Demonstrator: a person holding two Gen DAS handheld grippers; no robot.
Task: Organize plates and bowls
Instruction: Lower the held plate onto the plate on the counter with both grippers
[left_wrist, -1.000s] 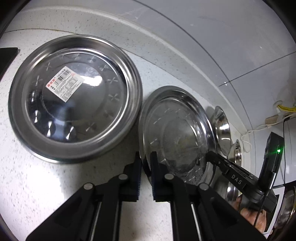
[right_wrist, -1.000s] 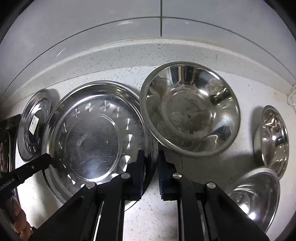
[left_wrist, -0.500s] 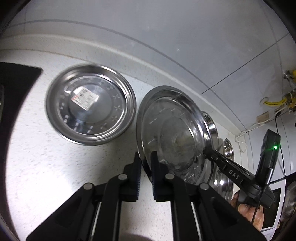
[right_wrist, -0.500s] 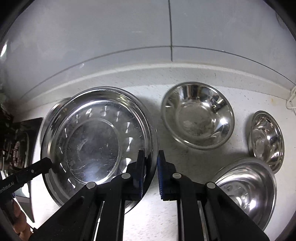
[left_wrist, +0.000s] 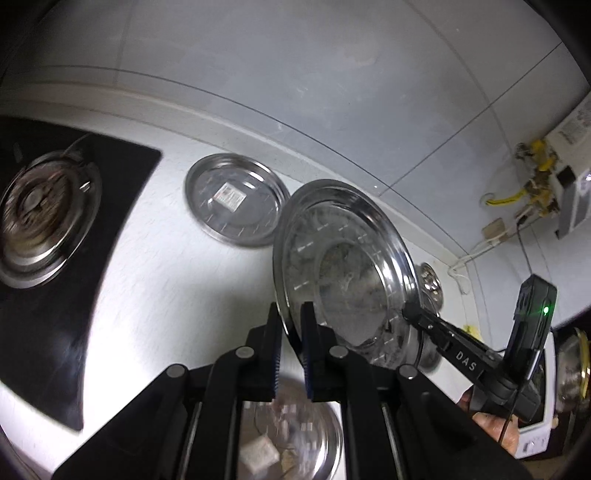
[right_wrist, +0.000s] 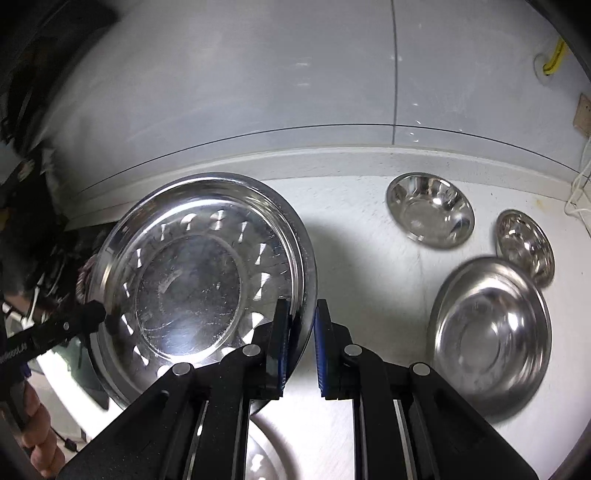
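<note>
While both grippers carry it | left gripper, right gripper clamp big plate rims, airborne | next: lower onto labelled plate, far left.

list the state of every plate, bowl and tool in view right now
large plate: lifted off the counter, tilted, gripped at opposite rim edges
left tool: shut on its rim
right tool: shut on its rim
labelled plate: flat on counter
three bowls: upright on counter, empty
</note>
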